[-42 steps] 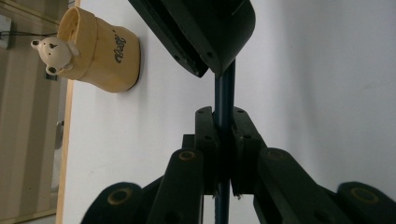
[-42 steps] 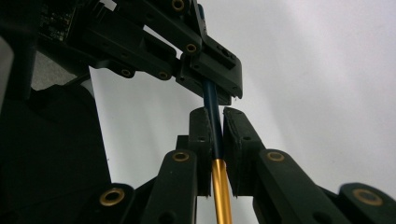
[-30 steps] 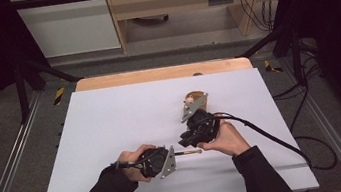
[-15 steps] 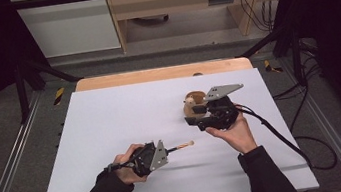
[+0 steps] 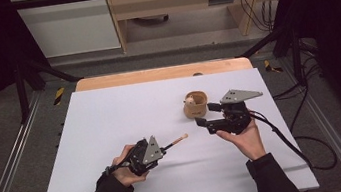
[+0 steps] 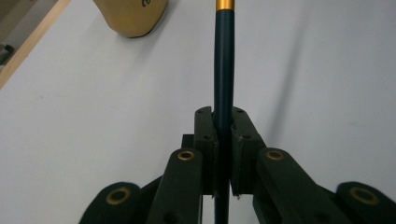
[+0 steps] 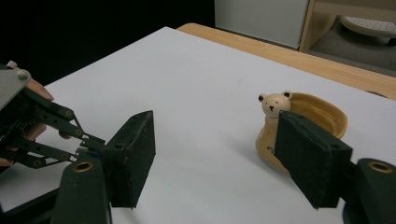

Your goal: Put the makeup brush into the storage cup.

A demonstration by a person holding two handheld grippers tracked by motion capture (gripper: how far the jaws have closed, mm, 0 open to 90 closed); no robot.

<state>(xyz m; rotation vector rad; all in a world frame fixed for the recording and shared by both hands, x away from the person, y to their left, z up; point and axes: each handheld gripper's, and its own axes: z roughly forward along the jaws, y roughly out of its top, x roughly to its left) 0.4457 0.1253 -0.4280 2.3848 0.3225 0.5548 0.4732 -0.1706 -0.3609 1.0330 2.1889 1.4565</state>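
White table [image 5: 110, 114]: your left gripper [image 5: 142, 155] clamps the brush [image 5: 177, 140]; your right gripper's [image 5: 204, 114] jaws, just opening, stand apart beside the cup [image 5: 196, 105].

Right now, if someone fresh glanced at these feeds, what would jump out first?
Probably the small tan bear-faced holder standing alone right of centre on the white table. Next, the left tool, shut on a dark brush with a gold band, its pale tip pointing toward that holder. The right tool sits just beside the holder; its jaws have just been opening, with nothing between them.
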